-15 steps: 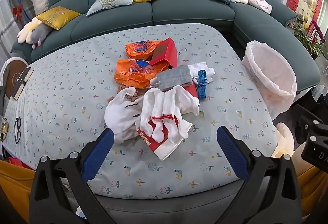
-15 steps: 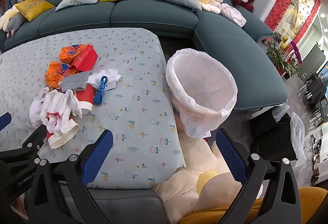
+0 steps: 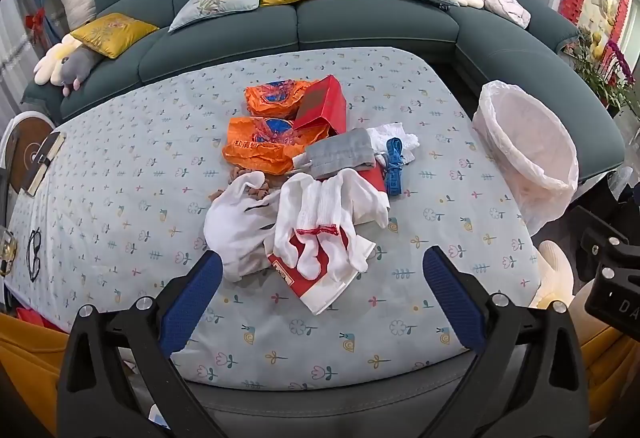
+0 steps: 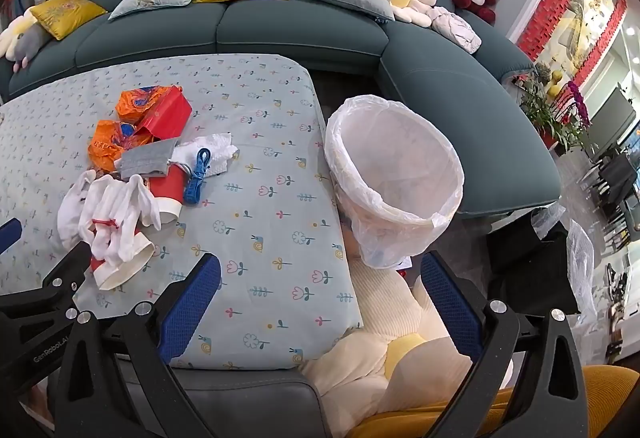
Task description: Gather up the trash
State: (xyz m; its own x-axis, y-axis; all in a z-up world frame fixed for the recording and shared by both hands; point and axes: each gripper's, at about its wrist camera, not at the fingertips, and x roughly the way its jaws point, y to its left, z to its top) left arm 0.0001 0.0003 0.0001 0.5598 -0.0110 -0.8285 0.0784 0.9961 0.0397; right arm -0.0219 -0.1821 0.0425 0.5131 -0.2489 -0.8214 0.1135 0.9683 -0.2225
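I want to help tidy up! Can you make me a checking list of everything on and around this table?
Surface: flower-print cloth covers the table.
Job's things: trash pile mid-table: orange bags, red box, white gloves, paper cups, blue strap; lined bin beside the table's right edge, looks empty.
Clutter: glasses at the left edge.
Grippers: left gripper open, holding nothing; right gripper open, holding nothing.
Cables: nothing seen.
Surroundings: teal sofa with cushions and plush toys.

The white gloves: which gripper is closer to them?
Left. The left gripper hangs open right in front of the white gloves; the right gripper sits farther right, toward the bin.
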